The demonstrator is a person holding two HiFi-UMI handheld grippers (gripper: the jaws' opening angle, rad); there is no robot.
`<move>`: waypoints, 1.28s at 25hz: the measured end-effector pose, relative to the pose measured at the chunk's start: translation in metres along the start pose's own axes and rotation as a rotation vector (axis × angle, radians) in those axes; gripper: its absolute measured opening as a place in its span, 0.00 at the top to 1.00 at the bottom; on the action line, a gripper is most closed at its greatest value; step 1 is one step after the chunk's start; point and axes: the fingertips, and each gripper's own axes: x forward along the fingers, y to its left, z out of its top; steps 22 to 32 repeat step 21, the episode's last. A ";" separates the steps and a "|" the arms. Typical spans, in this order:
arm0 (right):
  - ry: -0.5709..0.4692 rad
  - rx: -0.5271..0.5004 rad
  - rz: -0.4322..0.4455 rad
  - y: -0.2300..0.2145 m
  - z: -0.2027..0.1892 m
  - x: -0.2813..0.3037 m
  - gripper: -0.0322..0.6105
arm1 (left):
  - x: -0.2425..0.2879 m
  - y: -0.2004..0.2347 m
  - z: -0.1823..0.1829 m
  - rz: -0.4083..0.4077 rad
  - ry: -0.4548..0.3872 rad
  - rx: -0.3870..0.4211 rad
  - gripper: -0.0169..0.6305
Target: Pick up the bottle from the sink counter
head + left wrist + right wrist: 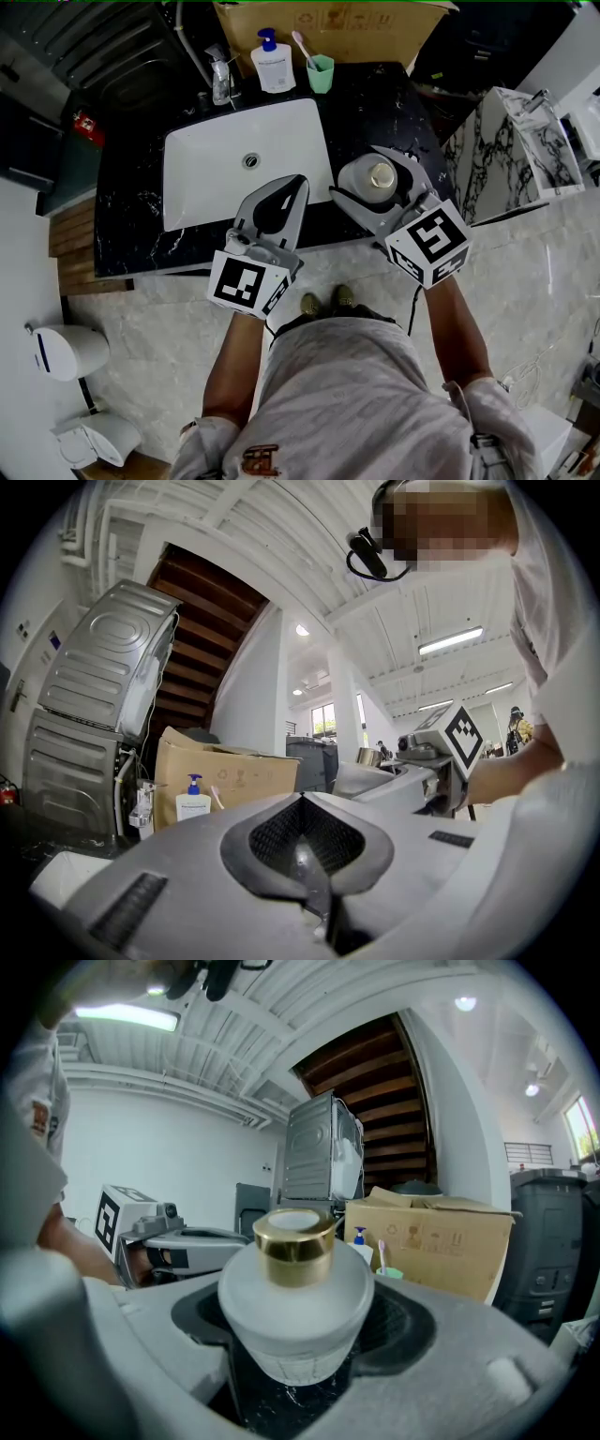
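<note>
A round frosted bottle with a gold cap stands between the jaws of my right gripper, over the front right of the black marble counter. In the right gripper view the bottle fills the gap and both jaws sit against its sides, with the dark counter showing under it. I cannot tell whether its base touches the counter. My left gripper hangs over the front edge of the white sink. Its jaws are shut tip to tip with nothing between them.
At the back of the counter stand a faucet, a white pump bottle and a green cup with a toothbrush. Behind them is a cardboard box. A marble-patterned unit stands to the right.
</note>
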 end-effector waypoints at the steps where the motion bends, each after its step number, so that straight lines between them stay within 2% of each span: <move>1: 0.001 0.000 0.000 0.000 0.000 0.000 0.42 | 0.000 0.000 0.000 0.000 0.000 0.000 0.97; 32: 0.008 -0.004 0.010 0.001 -0.001 -0.004 0.42 | 0.002 -0.004 0.001 -0.005 -0.002 0.002 0.97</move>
